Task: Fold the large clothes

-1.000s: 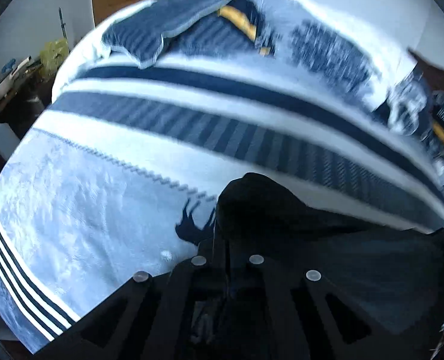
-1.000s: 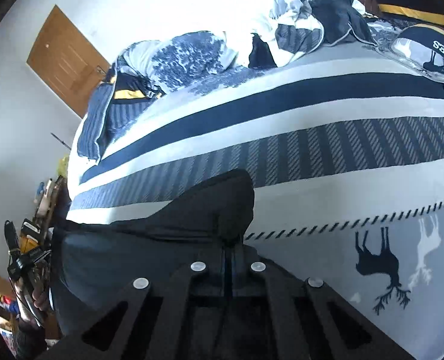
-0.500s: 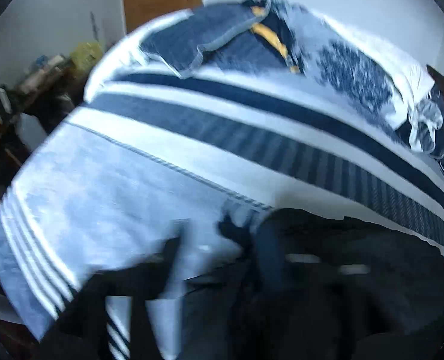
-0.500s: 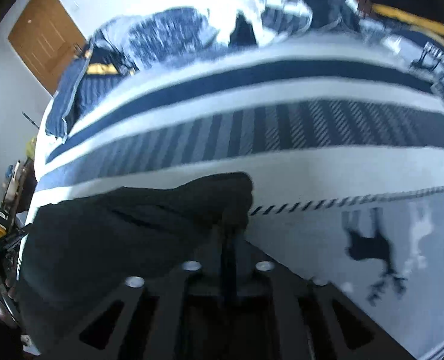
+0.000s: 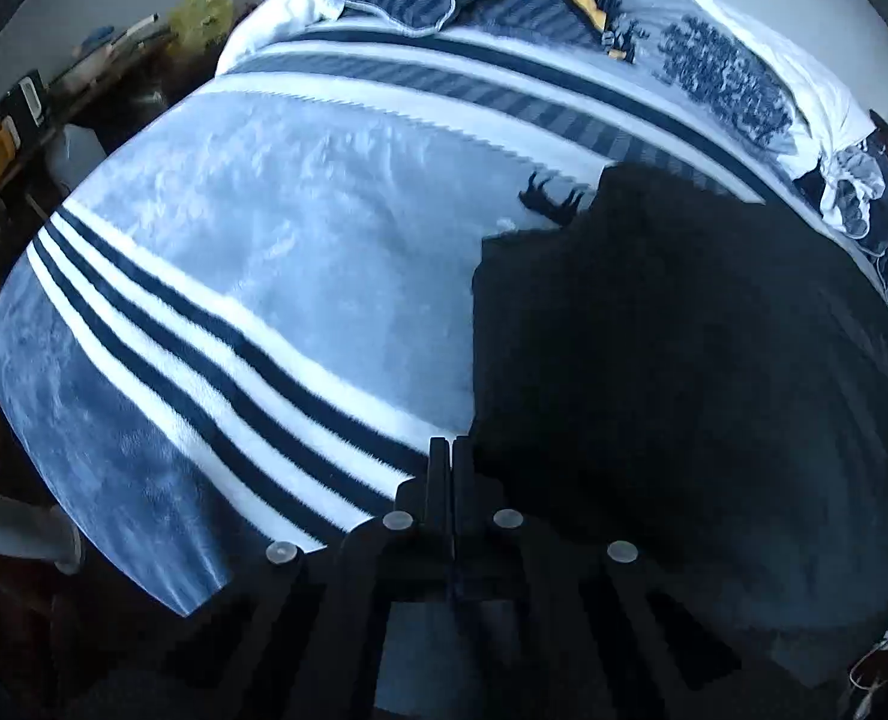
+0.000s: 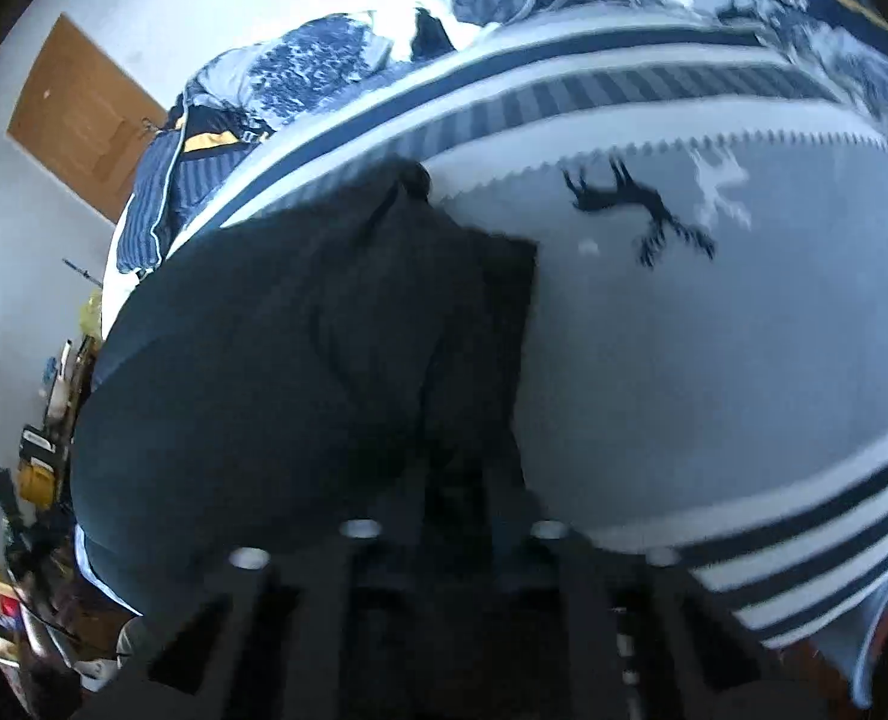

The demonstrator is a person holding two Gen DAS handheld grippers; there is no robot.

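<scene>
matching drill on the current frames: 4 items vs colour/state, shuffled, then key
Items:
1. garment
2. door
3. left claw
4. deer motif

Descriptions:
A. shut, nothing between its fingers
B. brown wood, set in the pale wall
C. black cloth spread out on the striped blanket
D. dark figure printed on the pale blue part of the blanket

Pairs: 1-C, 2-B, 3-A, 4-D
</scene>
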